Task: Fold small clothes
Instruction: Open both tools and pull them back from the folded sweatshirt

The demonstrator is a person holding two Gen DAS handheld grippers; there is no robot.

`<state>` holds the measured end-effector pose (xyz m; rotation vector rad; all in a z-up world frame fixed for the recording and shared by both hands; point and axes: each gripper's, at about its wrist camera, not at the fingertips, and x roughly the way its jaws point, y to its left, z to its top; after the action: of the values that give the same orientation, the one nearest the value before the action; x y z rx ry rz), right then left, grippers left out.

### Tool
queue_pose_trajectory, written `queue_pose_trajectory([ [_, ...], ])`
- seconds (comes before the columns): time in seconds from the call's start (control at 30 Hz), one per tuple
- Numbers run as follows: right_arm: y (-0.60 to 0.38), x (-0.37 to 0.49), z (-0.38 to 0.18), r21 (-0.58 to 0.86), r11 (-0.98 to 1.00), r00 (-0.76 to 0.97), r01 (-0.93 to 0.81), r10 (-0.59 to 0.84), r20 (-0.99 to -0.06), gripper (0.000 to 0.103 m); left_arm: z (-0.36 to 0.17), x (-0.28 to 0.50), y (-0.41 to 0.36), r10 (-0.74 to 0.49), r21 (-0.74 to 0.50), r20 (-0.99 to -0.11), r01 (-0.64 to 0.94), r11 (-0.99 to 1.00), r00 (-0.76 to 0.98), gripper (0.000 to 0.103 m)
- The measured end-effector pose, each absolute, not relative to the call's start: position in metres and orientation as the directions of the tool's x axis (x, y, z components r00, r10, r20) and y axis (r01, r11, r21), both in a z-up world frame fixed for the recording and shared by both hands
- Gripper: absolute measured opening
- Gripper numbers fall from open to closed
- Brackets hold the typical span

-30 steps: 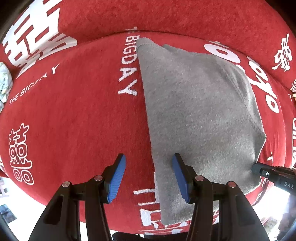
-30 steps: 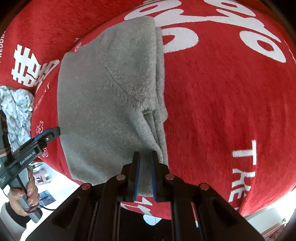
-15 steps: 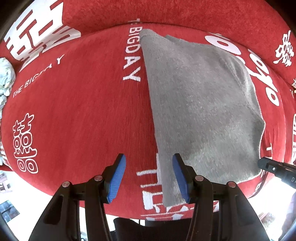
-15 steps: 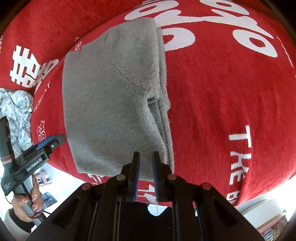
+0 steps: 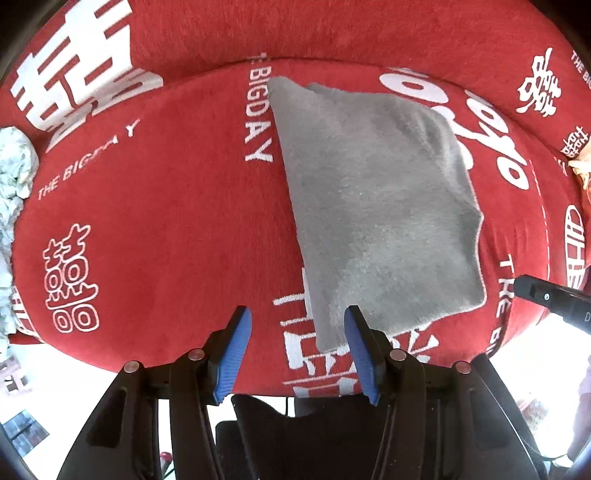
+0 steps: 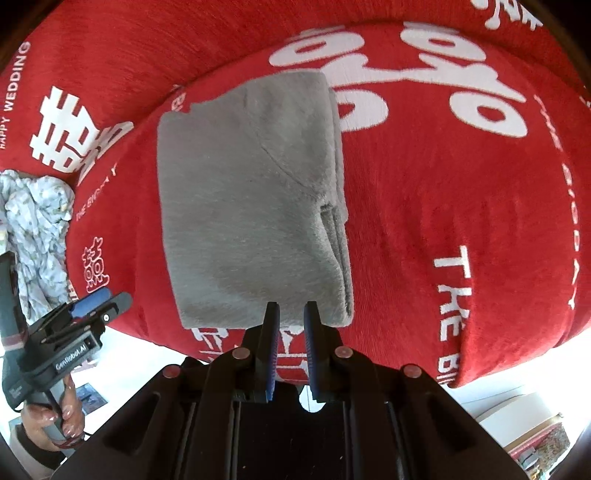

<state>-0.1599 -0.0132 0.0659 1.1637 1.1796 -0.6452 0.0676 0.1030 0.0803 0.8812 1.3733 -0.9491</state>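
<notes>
A folded grey fleece garment (image 5: 384,206) lies flat on a red cushion with white lettering (image 5: 166,206). My left gripper (image 5: 299,328) is open and empty, just short of the garment's near left corner. In the right wrist view the same garment (image 6: 251,206) lies ahead, its folded layers along the right edge. My right gripper (image 6: 291,314) is slightly open and empty at the garment's near edge. The left gripper (image 6: 92,306) shows at the lower left of that view, and the right gripper's tip (image 5: 546,295) shows at the right of the left wrist view.
A crumpled pale patterned cloth (image 6: 33,229) lies at the cushion's left end, also at the left edge of the left wrist view (image 5: 14,173). The cushion's front edge (image 5: 184,369) drops off just under both grippers. The red backrest (image 5: 332,33) rises behind.
My right gripper has let go of the garment's near edge and opened a little. Both grippers have drawn back toward the cushion's front edge. The garment now lies flat.
</notes>
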Motion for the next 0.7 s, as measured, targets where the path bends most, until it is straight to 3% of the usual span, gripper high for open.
queue_pose_trajectory([
  [0.1,-0.013,-0.158,0.082,0.327,0.342,0.296,0.881,0.139,-0.945,0.031,0.094,0.068,0.102,-0.046,-0.044,-0.999,0.919,0.392,-0.028,0.054],
  [0.17,-0.013,-0.155,0.092,0.315,0.355,0.291,0.880,0.121,-0.949,0.047,0.102,0.067,0.100,-0.052,-0.035,-0.999,0.919,0.392,-0.016,0.054],
  [0.23,-0.013,-0.153,0.105,0.312,0.369,0.297,0.875,0.099,-0.950,0.049,0.109,0.066,0.098,-0.060,-0.034,-0.998,0.919,0.393,-0.011,0.059],
  [0.27,-0.013,-0.152,0.108,0.309,0.375,0.296,0.874,0.093,-0.950,0.050,0.112,0.065,0.098,-0.062,-0.035,-0.998,0.919,0.393,-0.011,0.077],
  [0.3,-0.013,-0.149,0.112,0.304,0.382,0.294,0.873,0.086,-0.952,0.052,0.116,0.066,0.097,-0.073,-0.033,-0.997,0.918,0.394,-0.005,0.084],
  [0.43,-0.014,-0.139,0.128,0.278,0.404,0.283,0.871,0.049,-0.958,0.072,0.130,0.065,0.096,-0.098,-0.032,-0.995,0.919,0.393,0.007,0.086],
  [0.6,-0.013,-0.130,0.144,0.220,0.434,0.243,0.874,0.001,-0.970,0.080,0.138,0.069,0.100,-0.111,-0.048,-0.994,0.901,0.431,0.000,0.087],
  [0.63,-0.012,-0.129,0.145,0.208,0.436,0.235,0.876,-0.008,-0.972,0.081,0.140,0.069,0.100,-0.115,-0.047,-0.993,0.899,0.435,0.003,0.088],
  [0.67,-0.012,-0.128,0.147,0.198,0.436,0.226,0.878,-0.014,-0.974,0.083,0.141,0.069,0.101,-0.119,-0.047,-0.993,0.897,0.439,0.006,0.103],
  [0.7,-0.011,-0.128,0.147,0.184,0.435,0.214,0.881,-0.022,-0.977,0.086,0.144,0.070,0.102,-0.128,-0.040,-0.992,0.895,0.444,0.019,0.103],
])
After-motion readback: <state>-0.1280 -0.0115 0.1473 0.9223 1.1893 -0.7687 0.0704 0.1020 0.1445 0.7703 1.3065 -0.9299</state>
